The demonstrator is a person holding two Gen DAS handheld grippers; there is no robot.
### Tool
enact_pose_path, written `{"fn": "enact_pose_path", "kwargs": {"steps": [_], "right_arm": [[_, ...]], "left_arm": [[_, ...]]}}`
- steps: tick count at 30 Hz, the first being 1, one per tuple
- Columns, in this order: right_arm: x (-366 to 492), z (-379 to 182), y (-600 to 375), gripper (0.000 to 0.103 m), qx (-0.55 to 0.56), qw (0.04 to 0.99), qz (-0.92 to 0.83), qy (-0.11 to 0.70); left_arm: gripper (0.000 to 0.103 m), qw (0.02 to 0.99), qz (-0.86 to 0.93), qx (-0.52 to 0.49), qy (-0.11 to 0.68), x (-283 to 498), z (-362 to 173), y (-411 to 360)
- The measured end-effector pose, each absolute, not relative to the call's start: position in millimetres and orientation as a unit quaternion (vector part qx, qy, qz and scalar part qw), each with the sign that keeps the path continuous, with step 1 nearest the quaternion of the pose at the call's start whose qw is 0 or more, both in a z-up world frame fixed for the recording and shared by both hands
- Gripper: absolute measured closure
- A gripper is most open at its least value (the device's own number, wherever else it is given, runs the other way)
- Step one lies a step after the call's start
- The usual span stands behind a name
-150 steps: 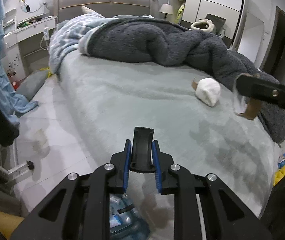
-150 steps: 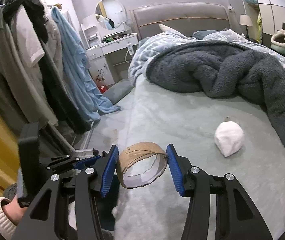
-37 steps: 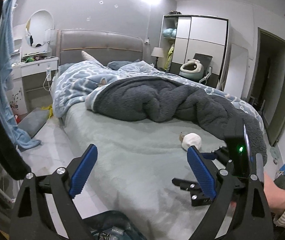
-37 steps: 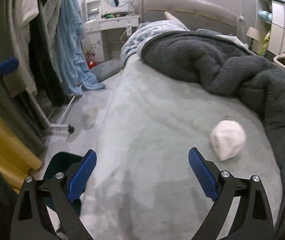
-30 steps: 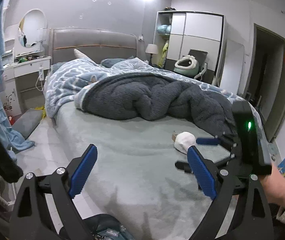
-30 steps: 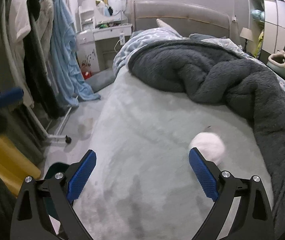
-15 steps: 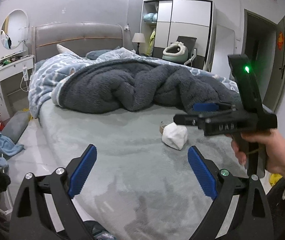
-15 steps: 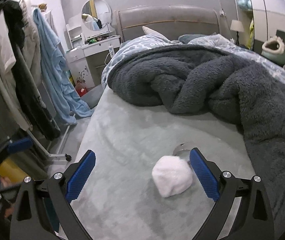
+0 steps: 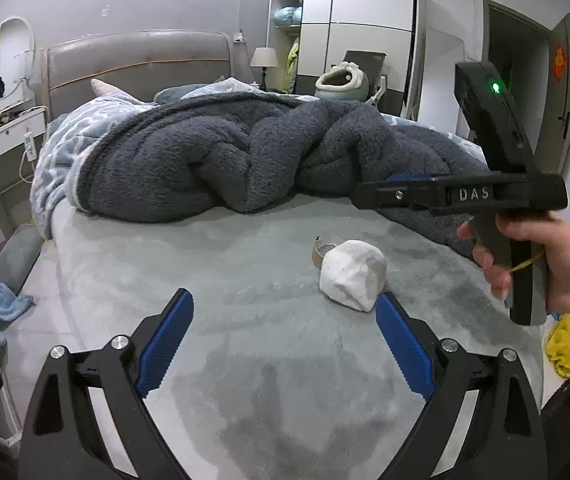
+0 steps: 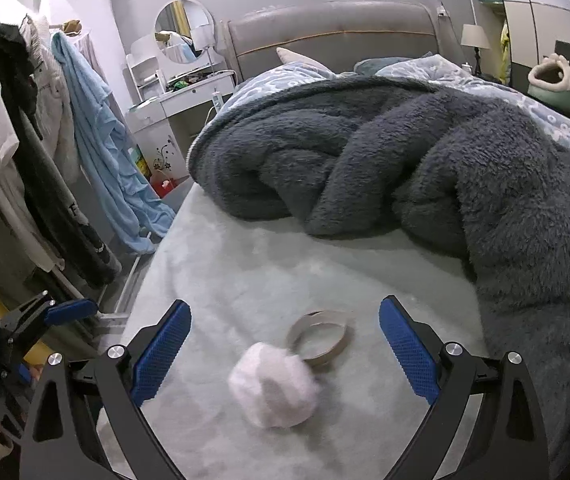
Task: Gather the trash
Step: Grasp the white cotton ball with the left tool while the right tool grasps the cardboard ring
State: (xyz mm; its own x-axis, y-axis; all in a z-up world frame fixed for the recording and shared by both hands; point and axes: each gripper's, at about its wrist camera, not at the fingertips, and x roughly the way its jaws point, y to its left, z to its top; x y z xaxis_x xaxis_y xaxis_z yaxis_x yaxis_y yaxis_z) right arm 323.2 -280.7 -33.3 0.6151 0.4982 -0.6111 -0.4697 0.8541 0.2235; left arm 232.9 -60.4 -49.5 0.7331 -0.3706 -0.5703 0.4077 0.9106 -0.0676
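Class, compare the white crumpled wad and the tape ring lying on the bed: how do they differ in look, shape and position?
The white wad is a solid, lumpy, bright white ball; the tape ring is a hollow, brownish-grey cardboard hoop. The wad stands taller, while the ring lies lower. The wad sits nearer both cameras, partly hiding the ring. Both rest on the grey bedsheet, ungripped.

a lived-in home bedroom: a bed (image 9: pixel 245 280) with a padded headboard (image 9: pixel 137 64) and a rumpled dark fleece blanket (image 10: pixel 405 152), a wardrobe (image 9: pixel 365 32), a bedside lamp (image 9: pixel 265 58), a vanity mirror (image 10: pixel 183 32), clothes (image 10: pixel 25 140) on a rack.
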Motion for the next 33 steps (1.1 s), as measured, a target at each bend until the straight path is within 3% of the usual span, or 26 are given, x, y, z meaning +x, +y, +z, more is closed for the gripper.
{"fn": "enact_pose_path", "kwargs": {"steps": [21,33], "right_arm": [[372,-84,-333,0.007,0.163,0.854,0.293,0.397],[378,-108,-298,0.007,0.126,0.843,0.308,0.423]], "left_arm": [[0.01,0.902,-0.276,0.04,0.33,295,-89,-137],[0.059,0.874,-0.314,0.044,0.368,299,-105,-140]]}}
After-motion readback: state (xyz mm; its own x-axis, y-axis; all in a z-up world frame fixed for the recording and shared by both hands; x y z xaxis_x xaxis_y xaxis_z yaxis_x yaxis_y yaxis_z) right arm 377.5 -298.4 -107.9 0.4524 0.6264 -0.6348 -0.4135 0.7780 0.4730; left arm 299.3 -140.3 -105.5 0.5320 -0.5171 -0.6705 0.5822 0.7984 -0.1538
